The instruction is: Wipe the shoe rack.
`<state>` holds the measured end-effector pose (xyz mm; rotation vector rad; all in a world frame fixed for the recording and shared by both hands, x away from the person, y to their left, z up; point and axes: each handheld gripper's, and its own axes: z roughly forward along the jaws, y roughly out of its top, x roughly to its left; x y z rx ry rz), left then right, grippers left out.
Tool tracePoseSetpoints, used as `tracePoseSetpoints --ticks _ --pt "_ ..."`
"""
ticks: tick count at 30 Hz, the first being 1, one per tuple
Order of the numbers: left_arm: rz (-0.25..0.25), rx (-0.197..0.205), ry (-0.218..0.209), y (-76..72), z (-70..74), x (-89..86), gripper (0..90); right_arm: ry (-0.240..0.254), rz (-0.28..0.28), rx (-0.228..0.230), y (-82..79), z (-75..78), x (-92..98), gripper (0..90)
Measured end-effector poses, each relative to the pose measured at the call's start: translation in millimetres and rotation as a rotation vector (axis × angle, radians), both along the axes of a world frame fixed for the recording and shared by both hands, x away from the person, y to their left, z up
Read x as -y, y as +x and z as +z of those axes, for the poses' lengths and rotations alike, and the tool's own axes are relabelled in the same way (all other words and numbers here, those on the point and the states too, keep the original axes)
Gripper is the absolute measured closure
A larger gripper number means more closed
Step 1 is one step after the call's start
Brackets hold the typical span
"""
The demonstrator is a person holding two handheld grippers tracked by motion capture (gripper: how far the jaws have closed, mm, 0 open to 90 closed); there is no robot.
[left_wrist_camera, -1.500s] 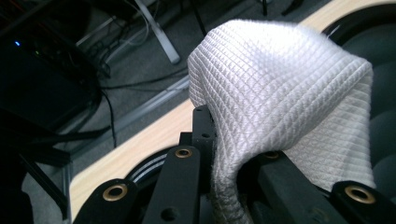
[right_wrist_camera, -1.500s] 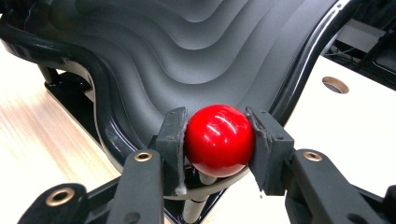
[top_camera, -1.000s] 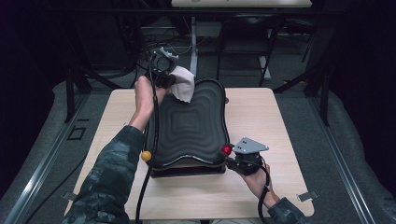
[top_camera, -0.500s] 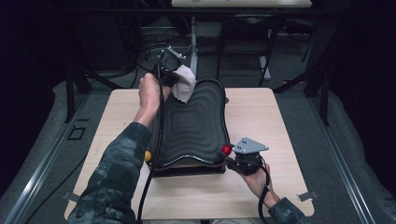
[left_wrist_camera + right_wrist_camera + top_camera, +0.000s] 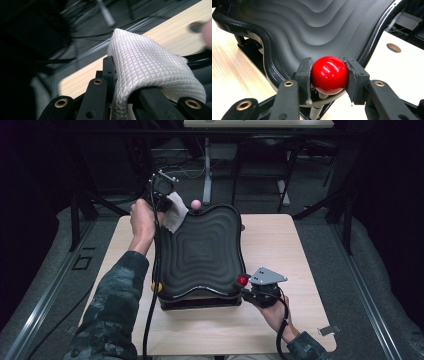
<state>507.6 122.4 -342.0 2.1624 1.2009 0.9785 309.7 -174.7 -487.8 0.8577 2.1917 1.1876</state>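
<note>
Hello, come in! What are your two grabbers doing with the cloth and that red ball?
Left gripper shut on white cloth at black wavy board's far corner. Right gripper clamps red ball. Pink ball close by.

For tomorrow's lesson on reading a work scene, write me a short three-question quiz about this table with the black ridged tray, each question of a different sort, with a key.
1. True or false: the right gripper is shut on the red ball knob at the near corner of the black ridged tray.
2. What does the left gripper hold? A) a sponge B) a white waffle-weave cloth C) a brush
3. Fill in: in the high view the cloth lies over the tray's far ____ corner, beside a pink ball knob.

Key
1. True: both jaws press the ball's sides.
2. B: the cloth is pinched between the jaws.
3. Left.
</note>
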Motion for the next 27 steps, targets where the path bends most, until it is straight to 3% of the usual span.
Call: tracePoseSetpoints --ticks 3,4,10,17,23,27 --pt "-0.027 -0.005 -0.003 -0.6 -4.2 5.2 84.8 0.0 0.002 0.002 0.0 -0.1 0.0 59.8" --pt "-0.06 -0.008 0.0 -0.4 -9.2 12.8 84.5 -0.003 -0.001 0.003 -0.1 -0.1 -0.1 59.8" --pt "-0.099 0.037 0.03 0.8 -14.2 30.2 84.0 -0.002 -0.001 0.004 -0.2 -0.2 -0.1 59.8" --pt "-0.035 0.053 0.06 8.5 -12.3 20.5 84.2 -0.01 -0.003 -0.003 -0.9 0.4 0.0 59.8" --pt "0.05 0.026 0.034 12.3 -11.9 -5.0 84.3 -0.01 -0.002 0.002 -0.9 0.1 -0.4 59.8" --pt "0.081 0.004 0.003 9.6 -14.6 -22.9 84.4 -0.01 -0.002 0.002 -1.0 0.1 -0.6 59.8"
